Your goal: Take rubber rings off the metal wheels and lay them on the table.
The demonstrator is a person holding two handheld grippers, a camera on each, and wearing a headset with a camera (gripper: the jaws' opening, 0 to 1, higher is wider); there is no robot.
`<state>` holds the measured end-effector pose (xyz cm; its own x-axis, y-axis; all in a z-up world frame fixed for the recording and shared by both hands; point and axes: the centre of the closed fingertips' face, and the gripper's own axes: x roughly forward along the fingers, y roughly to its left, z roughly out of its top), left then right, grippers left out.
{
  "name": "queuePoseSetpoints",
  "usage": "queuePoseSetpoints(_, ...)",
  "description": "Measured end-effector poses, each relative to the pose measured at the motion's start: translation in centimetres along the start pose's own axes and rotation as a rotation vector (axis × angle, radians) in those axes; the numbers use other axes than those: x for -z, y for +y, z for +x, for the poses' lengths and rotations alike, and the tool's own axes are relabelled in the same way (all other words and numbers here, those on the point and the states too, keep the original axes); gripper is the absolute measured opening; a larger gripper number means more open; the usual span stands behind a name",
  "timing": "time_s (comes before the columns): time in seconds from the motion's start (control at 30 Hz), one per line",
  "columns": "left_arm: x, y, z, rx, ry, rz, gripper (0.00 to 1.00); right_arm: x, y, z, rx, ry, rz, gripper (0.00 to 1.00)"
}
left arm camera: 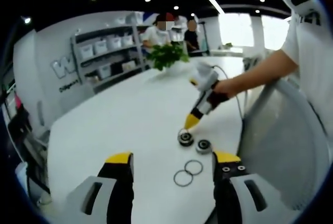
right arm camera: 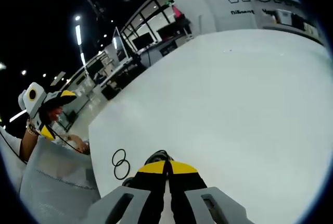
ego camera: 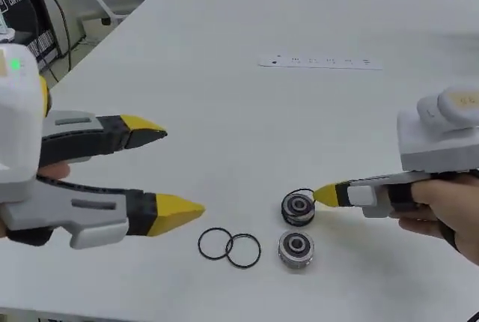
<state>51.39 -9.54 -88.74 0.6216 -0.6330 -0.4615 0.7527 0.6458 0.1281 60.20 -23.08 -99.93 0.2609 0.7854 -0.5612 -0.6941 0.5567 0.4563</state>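
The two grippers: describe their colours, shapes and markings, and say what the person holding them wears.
The left gripper and the right gripper match: light grey bodies with dark slot-shaped insets, black jaw sections, and pointed yellow tips. The person wears a white short-sleeved top.

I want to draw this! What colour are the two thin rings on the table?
Black. The two thin rubber rings show best in the head view.
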Motion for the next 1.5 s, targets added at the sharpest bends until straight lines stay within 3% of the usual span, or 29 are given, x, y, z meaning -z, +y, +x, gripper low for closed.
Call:
queuePoseSetpoints(0.17, 2.1, 0.5, -1.4, -0.045, 0.026, -0.069, 0.72, -0.5, -0.4, -0.5, 0.012, -0.021, 0.009, 0.0)
queuePoseSetpoints(0.37, 3.5, 0.6, -2.4, -0.081, 0.025, -0.133, 0.76, -1.5, -0.4, -1.0, 0.016, -0.063, 0.022, 0.0)
queuePoseSetpoints(0.5, 4.0, -0.2, -2.0, -0.067, 0.016, -0.191, 0.84, -2.4, -0.1, -1.5, 0.012, -0.098, 0.025, 0.0)
queuePoseSetpoints(0.73, 5.2, -1.5, -1.1, -0.036, 0.05, -0.198, 0.86, -3.6, 0.3, -2.4, 0.014, -0.141, 0.015, 0.0)
queuePoseSetpoints(0.97, 5.3, -1.5, -1.1, -0.038, 0.047, -0.216, 0.87, -4.5, 0.9, -2.8, 0.018, -0.159, -0.025, 0.0)
queuePoseSetpoints(1.5, 5.9, -1.8, -0.8, -0.029, 0.062, -0.241, 0.87, -6.4, 4.0, -2.8, -0.053, -0.209, -0.062, 0.0)
